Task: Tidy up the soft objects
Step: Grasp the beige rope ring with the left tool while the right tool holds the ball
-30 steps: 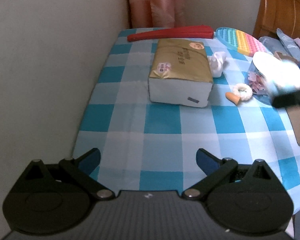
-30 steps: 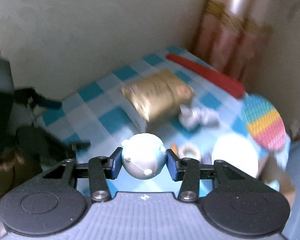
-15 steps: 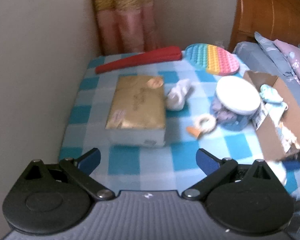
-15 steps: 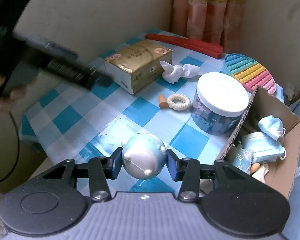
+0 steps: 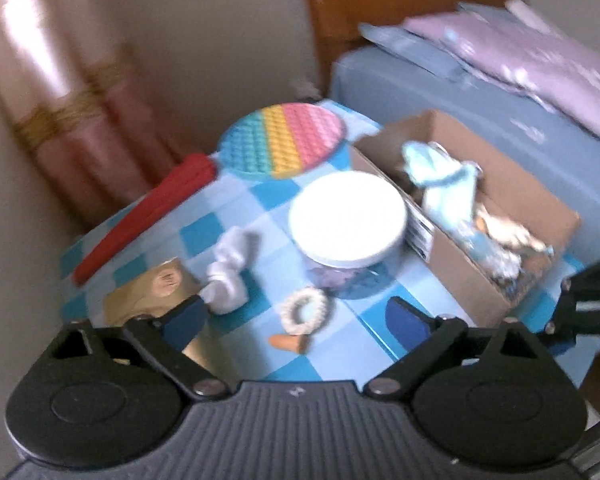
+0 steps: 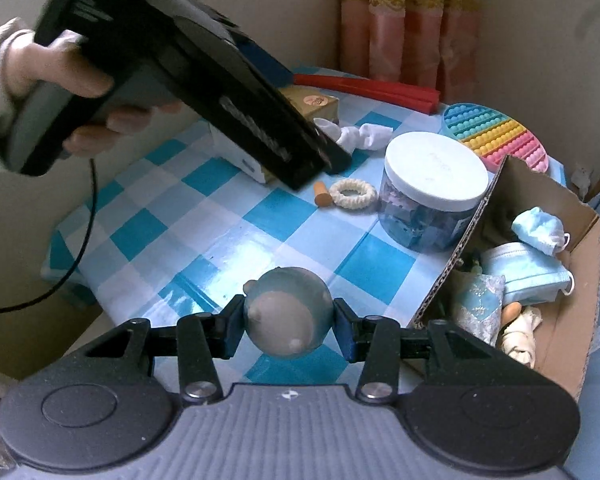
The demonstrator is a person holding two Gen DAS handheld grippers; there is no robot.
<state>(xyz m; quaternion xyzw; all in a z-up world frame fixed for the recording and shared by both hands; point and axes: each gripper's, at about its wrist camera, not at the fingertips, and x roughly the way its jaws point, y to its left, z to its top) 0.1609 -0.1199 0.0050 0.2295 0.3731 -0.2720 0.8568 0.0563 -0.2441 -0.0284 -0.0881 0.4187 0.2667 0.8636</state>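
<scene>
My right gripper [image 6: 288,320] is shut on a round pale blue soft toy [image 6: 288,310], held above the table's near edge just left of the cardboard box [image 6: 476,232]. The box [image 5: 460,264] holds blue face masks [image 6: 536,228] and other soft bits. My left gripper [image 5: 296,320], in a person's hand, hangs over the table with its jaws wide and closing. Below it, between its fingers as the left wrist view shows them, lie a white scrunchie [image 5: 306,312] and an orange piece [image 5: 290,342]; the pads touch neither. A crumpled white cloth [image 5: 230,276] lies beyond.
A clear jar with a white lid [image 6: 432,172] stands between the scrunchie [image 6: 352,194] and the box. Further back are a gold tissue pack [image 5: 156,296], a red folded fan [image 5: 148,216] and a rainbow bubble mat [image 5: 284,140]. Walls and curtain bound the table; a bed lies right.
The left gripper swung right and rolled, coming over the scrunchie and jar, and its jaws narrowed slightly. The right gripper carried the blue toy toward the box, then held still.
</scene>
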